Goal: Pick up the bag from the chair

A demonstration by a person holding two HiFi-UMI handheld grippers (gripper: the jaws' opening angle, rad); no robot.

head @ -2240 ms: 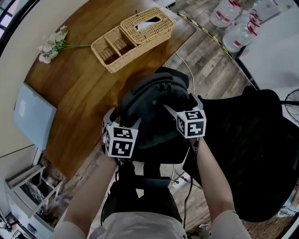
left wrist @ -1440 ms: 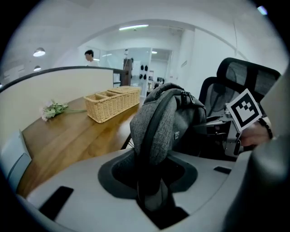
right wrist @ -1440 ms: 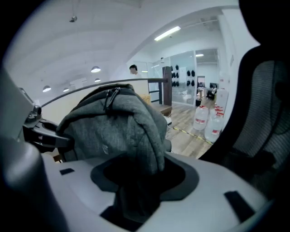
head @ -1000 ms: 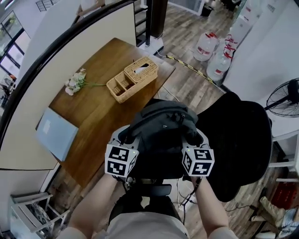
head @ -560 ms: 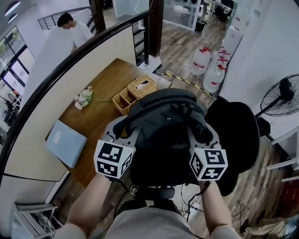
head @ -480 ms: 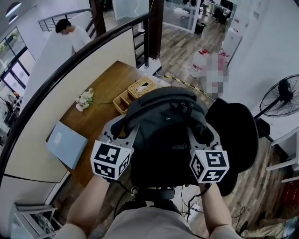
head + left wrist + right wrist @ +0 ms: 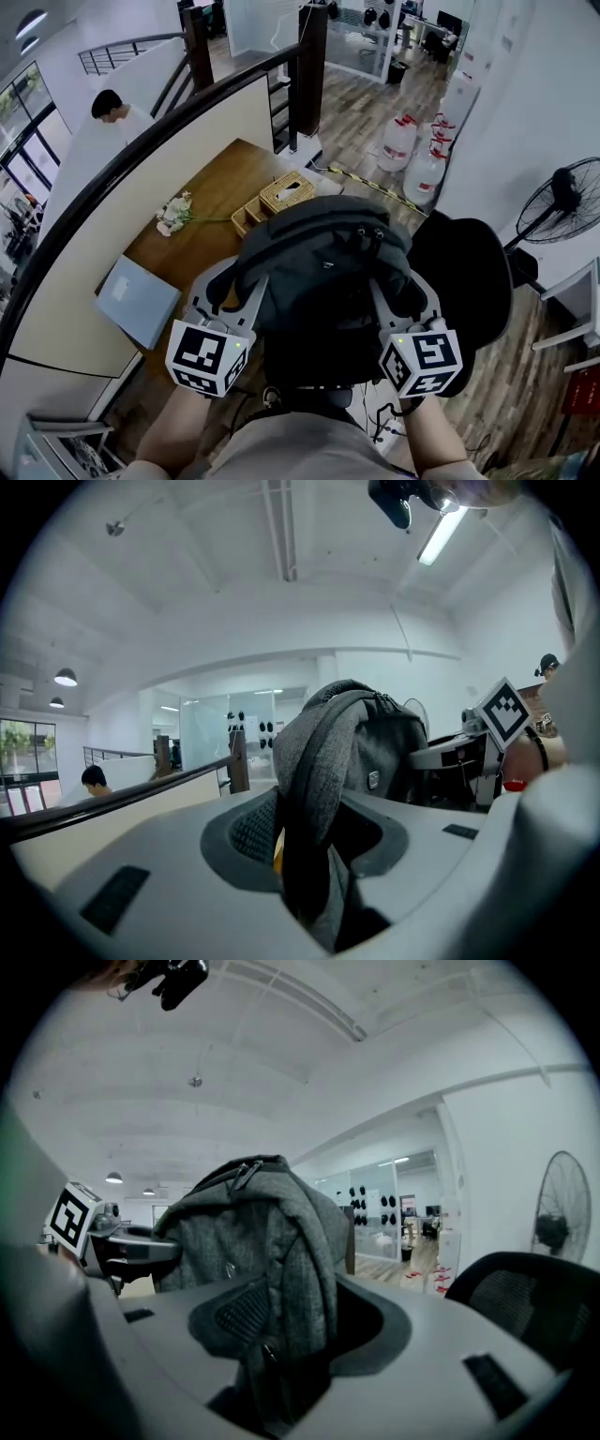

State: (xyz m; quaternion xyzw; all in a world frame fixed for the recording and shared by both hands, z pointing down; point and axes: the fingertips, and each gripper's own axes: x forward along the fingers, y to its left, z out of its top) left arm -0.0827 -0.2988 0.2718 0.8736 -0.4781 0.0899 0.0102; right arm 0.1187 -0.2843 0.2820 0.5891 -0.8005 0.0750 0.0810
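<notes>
A dark grey backpack (image 7: pixel 323 272) hangs in the air between my two grippers, lifted clear of the black chair (image 7: pixel 469 281) at the right. My left gripper (image 7: pixel 246 281) is shut on the bag's left shoulder strap (image 7: pixel 309 855). My right gripper (image 7: pixel 380 281) is shut on the right strap (image 7: pixel 281 1335). In the left gripper view the bag (image 7: pixel 352 752) rises just past the jaws; in the right gripper view the bag (image 7: pixel 253 1232) does the same. The fingertips are hidden under the fabric in the head view.
A wooden table (image 7: pixel 202 234) lies below at the left with a wicker organizer (image 7: pixel 272 199), a flower sprig (image 7: pixel 176 214) and a pale blue folder (image 7: pixel 136 300). Water jugs (image 7: pixel 412 159) stand on the floor beyond. A fan (image 7: pixel 562 202) is at the right. A person (image 7: pixel 112 112) stands far left behind a railing (image 7: pixel 141 155).
The bag has come up off the chair and toward the camera, held by both grippers. The view has tilted up, showing more of the room.
</notes>
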